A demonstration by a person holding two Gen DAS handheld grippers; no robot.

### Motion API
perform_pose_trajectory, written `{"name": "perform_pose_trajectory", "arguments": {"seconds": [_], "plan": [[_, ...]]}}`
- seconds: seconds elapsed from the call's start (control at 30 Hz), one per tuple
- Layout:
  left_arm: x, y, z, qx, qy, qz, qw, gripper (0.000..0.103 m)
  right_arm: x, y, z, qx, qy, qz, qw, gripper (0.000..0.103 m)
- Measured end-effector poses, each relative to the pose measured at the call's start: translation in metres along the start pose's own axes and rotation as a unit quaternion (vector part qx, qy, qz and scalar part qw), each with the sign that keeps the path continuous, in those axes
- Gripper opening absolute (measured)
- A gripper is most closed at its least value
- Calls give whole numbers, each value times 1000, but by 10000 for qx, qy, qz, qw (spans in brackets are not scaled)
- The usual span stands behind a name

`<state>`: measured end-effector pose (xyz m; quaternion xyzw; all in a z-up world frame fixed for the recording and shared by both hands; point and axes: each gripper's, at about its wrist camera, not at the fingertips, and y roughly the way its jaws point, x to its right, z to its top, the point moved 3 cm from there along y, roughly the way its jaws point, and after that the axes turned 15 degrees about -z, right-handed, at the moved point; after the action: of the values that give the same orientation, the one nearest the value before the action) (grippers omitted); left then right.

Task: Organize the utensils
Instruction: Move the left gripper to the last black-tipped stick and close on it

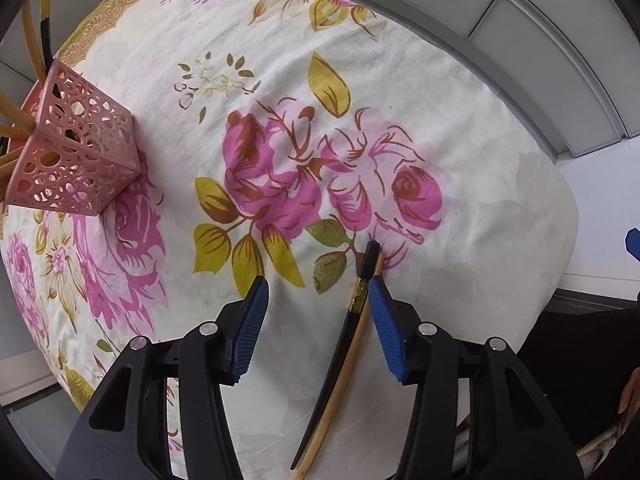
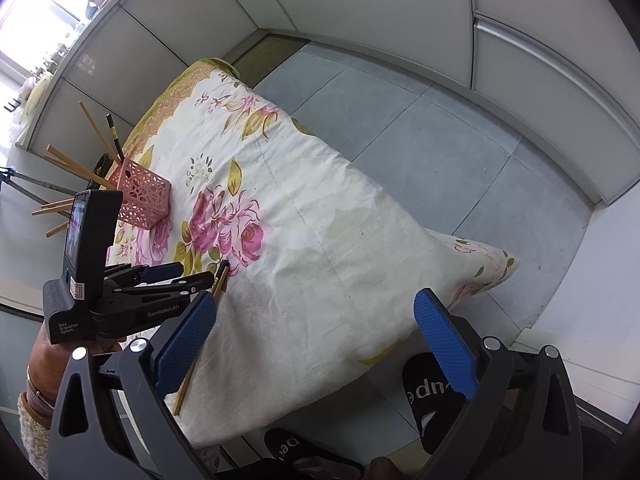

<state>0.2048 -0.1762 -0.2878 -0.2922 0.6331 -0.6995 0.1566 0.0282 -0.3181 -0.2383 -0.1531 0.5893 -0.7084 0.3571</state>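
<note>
**Left gripper poised over the last two chopsticks**

The left gripper is pointing straight down at the table, its blue pads standing about half apart and pressing on nothing. Between them, close against the inner face of the right-side pad, a black chopstick and a bamboo chopstick are lying side by side on the floral tablecloth; whether that pad is touching them I cannot tell. The other pad is sitting well apart from the pair.

The right gripper is hovering above the near edge of the cloth with its jaws spread wide and nothing between them. From its view, the left gripper is reaching in from the left, held by a hand wearing a bracelet.

Farther out, a pink perforated holder is standing near the far left side of the cloth, already carrying several bamboo chopsticks and a black one, all leaning outward.
</note>
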Motion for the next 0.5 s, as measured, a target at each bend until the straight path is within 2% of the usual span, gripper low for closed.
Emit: {"name": "perform_pose_trajectory", "arguments": {"seconds": [0.23, 0.33, 0.5], "plan": [[2, 11, -5, -86, 54, -14, 9999, 53, -1, 2, 0, 0, -32, -36, 10000, 96], [3, 13, -5, -180, 146, -97, 9997, 45, -2, 4, -1, -57, -31, -35, 10000, 96], [0, 5, 2, 54, -21, -390, 9992, 43, -1, 2, 0, -7, -6, -61, 10000, 96]]}}
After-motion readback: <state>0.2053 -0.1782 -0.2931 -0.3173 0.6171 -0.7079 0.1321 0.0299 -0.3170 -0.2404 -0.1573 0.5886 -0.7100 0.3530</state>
